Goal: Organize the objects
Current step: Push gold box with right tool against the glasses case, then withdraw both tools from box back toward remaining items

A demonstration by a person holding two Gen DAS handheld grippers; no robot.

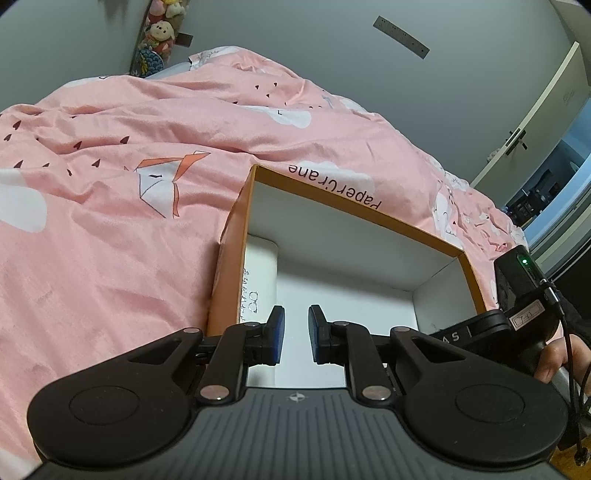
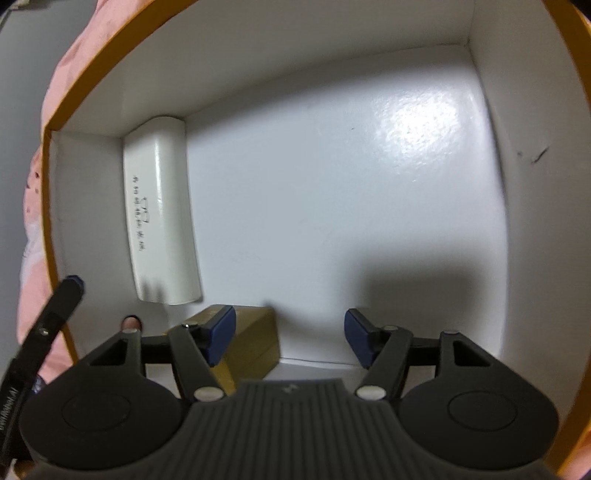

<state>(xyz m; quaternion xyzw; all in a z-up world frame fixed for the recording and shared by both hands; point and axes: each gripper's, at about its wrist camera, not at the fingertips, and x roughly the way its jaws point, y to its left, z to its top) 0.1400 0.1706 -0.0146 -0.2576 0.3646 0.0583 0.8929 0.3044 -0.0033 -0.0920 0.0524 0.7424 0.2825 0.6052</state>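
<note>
An open orange cardboard box (image 1: 354, 206) with a white inside lies on the bed. A white glasses case (image 2: 162, 214) lies along its left wall, and it also shows in the left wrist view (image 1: 258, 280). A small gold box (image 2: 251, 339) rests on the box floor by the near wall. My right gripper (image 2: 290, 338) is open inside the box, its left finger just over the gold box, not gripping it. My left gripper (image 1: 296, 334) is open a little and empty, at the box's near left corner.
The box rim (image 2: 110, 74) surrounds my right gripper on all sides. A pink patterned duvet (image 1: 110, 184) covers the bed around the box. The right hand-held unit (image 1: 517, 295) is at the box's right side. A soft toy (image 1: 160, 35) hangs by the far wall.
</note>
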